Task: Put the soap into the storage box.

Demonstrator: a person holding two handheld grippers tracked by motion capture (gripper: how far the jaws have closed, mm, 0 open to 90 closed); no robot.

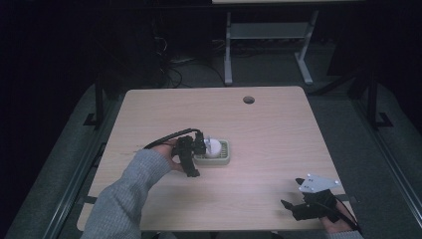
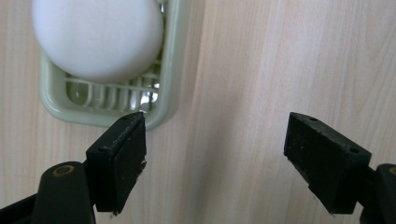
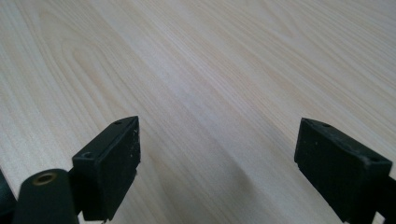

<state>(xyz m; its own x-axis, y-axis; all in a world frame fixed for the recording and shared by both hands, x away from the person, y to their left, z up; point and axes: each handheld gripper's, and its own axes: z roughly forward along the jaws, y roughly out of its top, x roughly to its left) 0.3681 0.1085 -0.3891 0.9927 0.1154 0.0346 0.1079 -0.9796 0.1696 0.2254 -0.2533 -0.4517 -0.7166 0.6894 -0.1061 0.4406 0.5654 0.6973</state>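
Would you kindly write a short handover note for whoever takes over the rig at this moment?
Left gripper: open, holding nothing, one jaw at the corner of the green soap dish.
Right gripper: open, holding nothing, above bare wood near the front right of the table.
White soap: lying in the dish, mid-table.
Done: soap sits in the dish.
Left: probably only drawing the left gripper away, though the soap may instead be about to be picked up.

A light wood-grain table (image 1: 278, 134) with rounded corners stands on a grey floor (image 1: 268, 69), a round cable hole (image 1: 249, 99) near its far edge. Beyond it, the white metal legs of a second desk (image 1: 228, 50) and tangled black cables (image 1: 171, 69) sit in shadow.
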